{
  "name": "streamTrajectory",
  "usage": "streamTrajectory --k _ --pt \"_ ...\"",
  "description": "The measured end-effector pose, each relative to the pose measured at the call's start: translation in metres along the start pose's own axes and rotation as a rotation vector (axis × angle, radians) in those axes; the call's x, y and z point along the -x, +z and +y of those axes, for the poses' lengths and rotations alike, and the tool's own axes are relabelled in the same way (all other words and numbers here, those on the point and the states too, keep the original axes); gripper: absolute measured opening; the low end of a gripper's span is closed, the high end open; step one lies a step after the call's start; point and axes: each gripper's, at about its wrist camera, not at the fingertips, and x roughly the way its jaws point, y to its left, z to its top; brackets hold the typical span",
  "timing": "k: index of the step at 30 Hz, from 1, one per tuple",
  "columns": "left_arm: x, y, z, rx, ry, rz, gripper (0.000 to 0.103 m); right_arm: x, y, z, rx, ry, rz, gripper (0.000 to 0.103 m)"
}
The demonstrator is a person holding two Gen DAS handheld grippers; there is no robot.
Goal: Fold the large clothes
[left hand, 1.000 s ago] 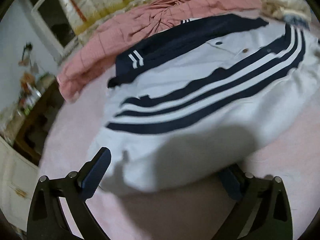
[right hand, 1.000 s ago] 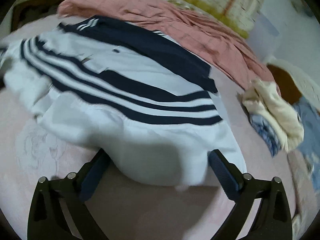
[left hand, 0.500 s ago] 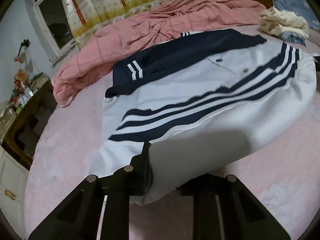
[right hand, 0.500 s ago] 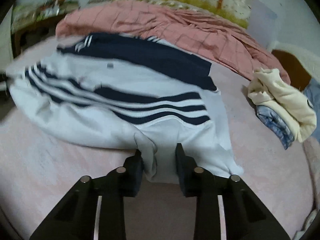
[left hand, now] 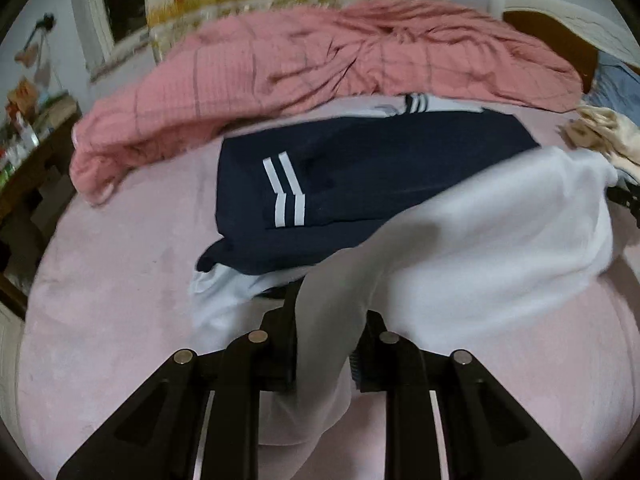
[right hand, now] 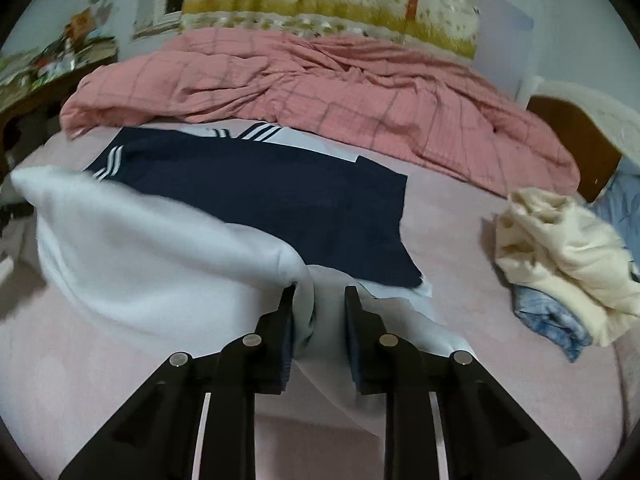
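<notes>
A white and navy sailor-style top lies on the pink bed sheet (left hand: 120,280). Its navy part (left hand: 380,172) with white stripes is spread flat at the far side. The white lower part (left hand: 480,240) is lifted and doubled over toward the navy part. My left gripper (left hand: 332,308) is shut on the white hem at the left corner. In the right wrist view the white cloth (right hand: 152,248) bulges to the left above the navy part (right hand: 260,200). My right gripper (right hand: 320,296) has the white hem between its fingers, jaws closing tighter on it.
A rumpled pink checked blanket (left hand: 320,64) (right hand: 320,88) lies along the far side of the bed. A cream garment (right hand: 560,256) sits on blue cloth (right hand: 548,320) at the right, by a wooden headboard (right hand: 572,140). A cluttered desk (left hand: 28,152) stands at the left.
Both grippers went from open around the white hem to shut on it. They lifted it and carried it toward the far side, covering the striped middle of the top.
</notes>
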Motion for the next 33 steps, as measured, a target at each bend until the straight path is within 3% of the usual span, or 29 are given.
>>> streamTrajectory --k 4,7,9,11,12,15,20,24,25,26,27,28,29,30,33 --pt "-0.035 0.007 -0.001 0.002 0.021 0.051 0.022 -0.028 0.008 0.005 0.016 -0.014 -0.005 0.024" --pt "-0.04 0.005 0.003 0.026 0.029 -0.008 0.029 -0.032 0.01 0.002 0.012 -0.036 -0.076 0.026" --pt "-0.034 -0.002 0.006 0.028 0.04 -0.071 0.037 -0.031 0.01 -0.003 0.001 -0.07 -0.111 0.046" --pt "-0.027 -0.008 0.01 0.03 0.061 -0.128 0.053 -0.028 0.009 -0.009 -0.003 -0.121 -0.132 0.062" --pt "-0.023 -0.01 0.012 0.035 0.088 -0.157 0.064 -0.027 0.01 -0.012 -0.006 -0.125 -0.135 0.063" --pt "-0.012 -0.017 0.017 0.041 0.117 -0.184 0.079 -0.019 0.01 -0.026 -0.049 -0.086 -0.129 0.065" --pt "0.002 -0.023 0.031 0.101 0.01 -0.205 0.087 -0.002 0.003 -0.05 -0.134 0.055 -0.103 0.068" --pt "0.009 -0.024 0.044 0.235 0.048 -0.253 0.09 0.018 -0.01 -0.074 -0.262 0.091 -0.145 0.074" --pt "0.007 -0.024 0.045 0.234 0.072 -0.25 0.09 0.023 -0.015 -0.079 -0.275 0.077 -0.157 0.073" --pt "0.001 -0.024 0.044 0.213 0.093 -0.236 0.09 0.023 -0.017 -0.079 -0.244 0.105 -0.143 0.057" --pt "-0.003 -0.024 0.044 0.199 0.1 -0.226 0.088 0.02 -0.019 -0.072 -0.164 0.206 -0.103 0.026" --pt "-0.009 -0.025 0.044 0.196 0.107 -0.221 0.082 0.018 -0.023 -0.065 -0.092 0.313 -0.084 0.018" --pt "-0.015 -0.025 0.045 0.199 0.113 -0.212 0.08 0.017 -0.026 -0.061 -0.051 0.359 -0.091 0.015" --pt "-0.021 -0.024 0.046 0.206 0.118 -0.207 0.078 0.014 -0.029 -0.055 -0.01 0.344 -0.122 0.015" --pt "-0.031 -0.019 0.047 0.197 0.162 -0.224 0.075 -0.018 -0.02 -0.051 -0.037 0.192 -0.084 0.015"
